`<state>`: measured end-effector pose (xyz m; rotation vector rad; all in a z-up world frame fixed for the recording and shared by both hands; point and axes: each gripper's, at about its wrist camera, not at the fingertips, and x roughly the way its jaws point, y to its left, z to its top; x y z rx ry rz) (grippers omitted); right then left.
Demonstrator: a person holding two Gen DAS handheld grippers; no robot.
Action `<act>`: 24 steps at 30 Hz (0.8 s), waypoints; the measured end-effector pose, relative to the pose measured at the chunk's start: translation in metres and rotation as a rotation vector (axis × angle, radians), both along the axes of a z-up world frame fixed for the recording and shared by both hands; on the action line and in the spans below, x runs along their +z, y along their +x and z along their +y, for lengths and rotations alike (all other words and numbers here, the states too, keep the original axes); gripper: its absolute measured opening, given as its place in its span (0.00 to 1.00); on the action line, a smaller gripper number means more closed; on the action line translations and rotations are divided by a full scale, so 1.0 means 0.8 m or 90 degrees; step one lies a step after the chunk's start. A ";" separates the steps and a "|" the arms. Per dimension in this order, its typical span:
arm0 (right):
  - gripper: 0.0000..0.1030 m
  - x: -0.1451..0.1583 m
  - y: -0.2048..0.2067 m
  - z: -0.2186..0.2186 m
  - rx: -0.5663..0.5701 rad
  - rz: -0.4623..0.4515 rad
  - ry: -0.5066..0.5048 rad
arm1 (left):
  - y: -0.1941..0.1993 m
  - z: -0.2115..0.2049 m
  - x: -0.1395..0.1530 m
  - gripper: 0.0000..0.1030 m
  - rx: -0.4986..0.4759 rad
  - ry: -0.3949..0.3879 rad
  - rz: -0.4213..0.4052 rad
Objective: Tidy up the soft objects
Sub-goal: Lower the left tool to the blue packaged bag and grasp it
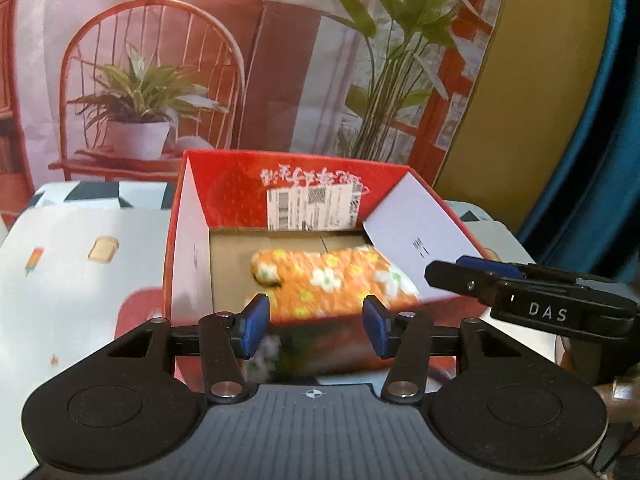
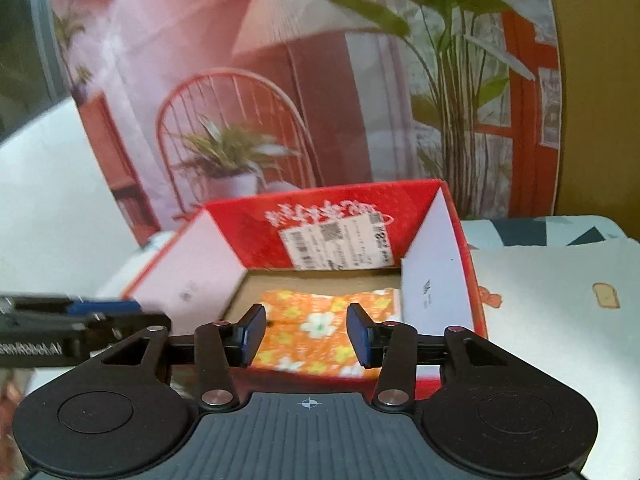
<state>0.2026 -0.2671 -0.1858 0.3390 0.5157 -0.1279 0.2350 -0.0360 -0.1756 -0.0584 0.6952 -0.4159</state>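
An orange cloth with white and yellow flowers [image 1: 332, 280] lies folded on the cardboard floor of an open red box [image 1: 192, 248]. My left gripper [image 1: 316, 326] hovers in front of the box's near wall, open, with nothing between its blue pads. The right gripper's fingers [image 1: 480, 276] reach in from the right edge of the left wrist view. In the right wrist view the same cloth [image 2: 320, 328] lies in the red box [image 2: 468, 280], and my right gripper [image 2: 306, 334] stands open just before it, holding nothing. The left gripper's finger [image 2: 100, 312] shows at the left.
The box has upright white side flaps [image 2: 436, 280] and a red back flap with a shipping label [image 1: 312, 204]. It sits on a white tablecloth with small pictures [image 1: 80, 264]. A backdrop [image 1: 160, 80] printed with a chair, plants and a lamp stands behind.
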 end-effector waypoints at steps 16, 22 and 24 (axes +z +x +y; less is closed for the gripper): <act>0.53 -0.070 -0.102 0.077 -0.001 0.021 -0.011 | -0.063 0.007 -0.081 0.52 0.012 -0.052 0.077; 0.53 -0.080 -0.119 0.080 0.000 0.011 -0.011 | -0.079 0.010 -0.091 0.52 0.012 -0.064 0.069; 0.53 -0.079 -0.119 0.080 0.001 0.010 -0.012 | -0.080 0.013 -0.093 0.52 0.015 -0.075 0.071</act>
